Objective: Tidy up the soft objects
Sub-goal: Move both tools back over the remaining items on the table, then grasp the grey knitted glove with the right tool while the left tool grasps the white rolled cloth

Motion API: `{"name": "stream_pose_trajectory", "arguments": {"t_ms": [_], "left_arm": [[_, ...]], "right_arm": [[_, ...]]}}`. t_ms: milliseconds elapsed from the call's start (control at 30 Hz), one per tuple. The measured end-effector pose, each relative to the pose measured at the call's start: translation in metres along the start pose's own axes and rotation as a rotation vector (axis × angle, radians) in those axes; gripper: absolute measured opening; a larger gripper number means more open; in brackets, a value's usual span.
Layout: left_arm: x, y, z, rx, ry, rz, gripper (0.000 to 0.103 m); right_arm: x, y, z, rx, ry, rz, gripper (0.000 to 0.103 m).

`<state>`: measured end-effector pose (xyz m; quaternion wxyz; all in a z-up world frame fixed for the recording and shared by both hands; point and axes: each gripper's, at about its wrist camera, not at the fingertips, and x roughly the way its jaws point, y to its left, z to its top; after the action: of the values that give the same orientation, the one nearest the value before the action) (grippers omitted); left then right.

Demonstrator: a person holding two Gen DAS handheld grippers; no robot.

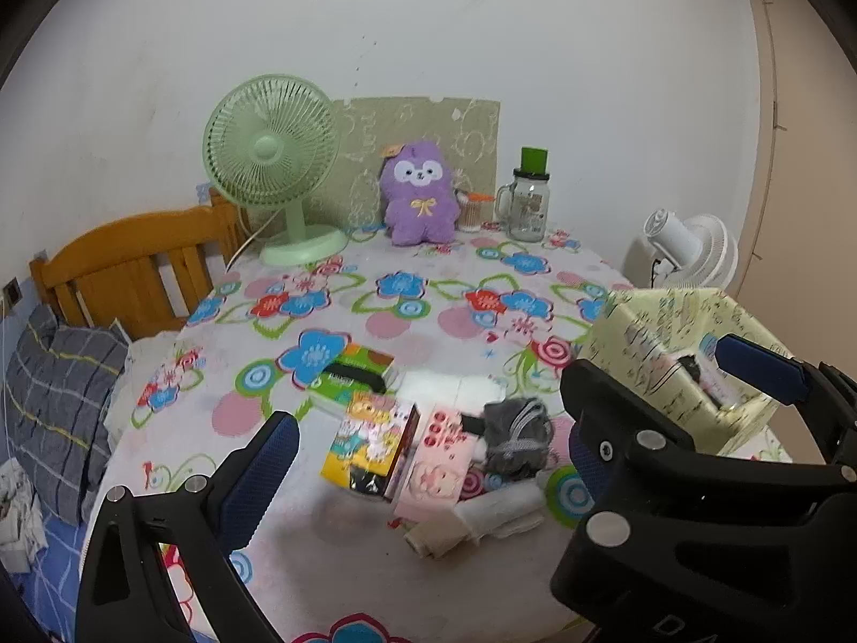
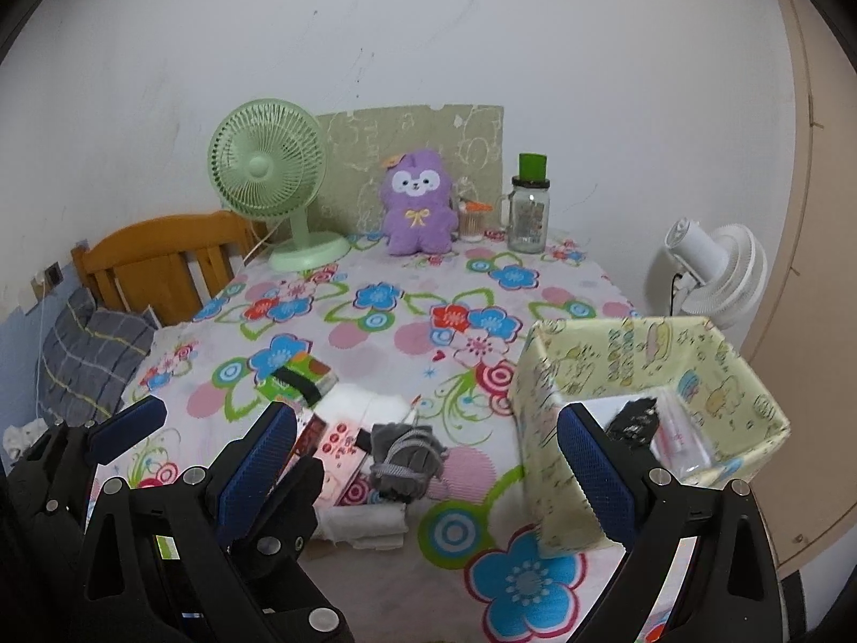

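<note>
Both grippers hover above the near edge of the desk [image 2: 375,343], which wears a flowered cloth. The left gripper [image 1: 428,461] has its fingers spread wide and holds nothing; the right gripper [image 2: 428,461] is likewise released and empty, apparently poised to pick.

Just beyond them the soft things lie bunched together, within easy reach: rolled white cloths [image 1: 503,509], a gray knitted bundle [image 2: 407,455], a pink packet [image 1: 439,455] and a colourful box [image 1: 369,439].

To their right stands the yellow fabric bin [image 2: 605,353], open-topped and close by, probably the destination; something dark already sits inside.

Farther back, against the wall, stand a green fan [image 1: 270,161], a purple plush [image 2: 418,203] and a glass jar [image 2: 527,214].
</note>
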<state>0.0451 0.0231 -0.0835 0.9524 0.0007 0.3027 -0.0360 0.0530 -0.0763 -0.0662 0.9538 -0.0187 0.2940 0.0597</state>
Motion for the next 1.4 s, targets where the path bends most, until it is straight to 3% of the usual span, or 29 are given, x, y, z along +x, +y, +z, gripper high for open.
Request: {"name": "stream_pose_trajectory", "arguments": {"t_ms": [467,800,967,1200,1267,1400], "left_arm": [[0.029,0.018,-0.033,-0.042,0.077,-0.006,0.102],[0.05,0.022,-0.047,-0.057,0.125,-0.016,0.102],[0.059,0.02,-0.048,-0.051,0.132,-0.024,0.102],[0.074,0.012,-0.051,-0.033,0.162,-0.032,0.099],[0.078,0.012,-0.052,-0.032,0.169,-0.028,0.099],[0.078,0.011,-0.053,-0.028,0.17,-0.033,0.093]], "right_arm": [[0.035,0.012,-0.034,0.017,0.084,0.042,0.099],[0.066,0.015,-0.045,0.03,0.146,0.043,0.088],[0.082,0.014,-0.043,0.03,0.174,0.038,0.074],[0.103,0.009,-0.043,0.037,0.215,0.021,0.071],[0.11,0.008,-0.045,0.036,0.239,0.036,0.055],[0.112,0.011,-0.046,0.015,0.235,0.05,0.046]]}}
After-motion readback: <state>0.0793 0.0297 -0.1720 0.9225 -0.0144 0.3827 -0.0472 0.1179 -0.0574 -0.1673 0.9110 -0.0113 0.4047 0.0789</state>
